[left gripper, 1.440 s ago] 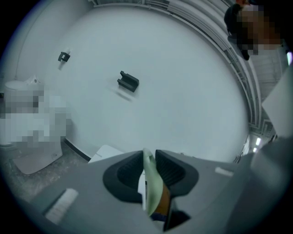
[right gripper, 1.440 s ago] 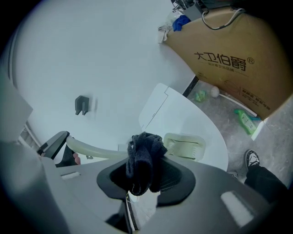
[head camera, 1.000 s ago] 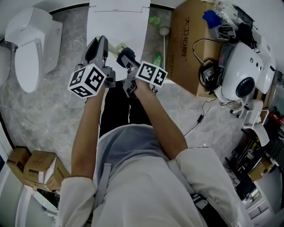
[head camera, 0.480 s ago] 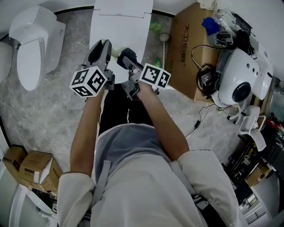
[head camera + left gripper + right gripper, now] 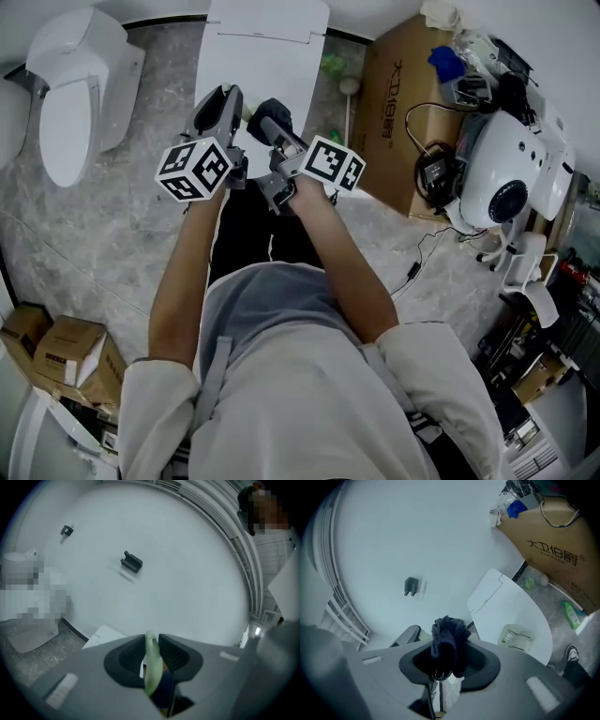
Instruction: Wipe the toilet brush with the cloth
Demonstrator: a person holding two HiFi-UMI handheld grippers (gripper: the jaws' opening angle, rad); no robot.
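The left gripper (image 5: 150,641) is squeezing the thin pale green toilet brush (image 5: 151,667) and the right gripper (image 5: 449,662) is squeezing the dark cloth (image 5: 447,634) above the white lid's (image 5: 281,56) near edge, so I think the wiping is not yet starting.

Pale green handle (image 5: 150,670) btwn L gripper (image 5: 151,644) jaws: lower end hidden behind gripper body. Dark cloth (image 5: 446,632) btwn R gripper (image 5: 449,656) jaws: bottom hidden below jaw rim.

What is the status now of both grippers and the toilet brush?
Left gripper shut on thin pale green plastic toilet brush. Right gripper shut on dark blue knitted cloth. Wiping contact not visible. Nothing seen in the way.
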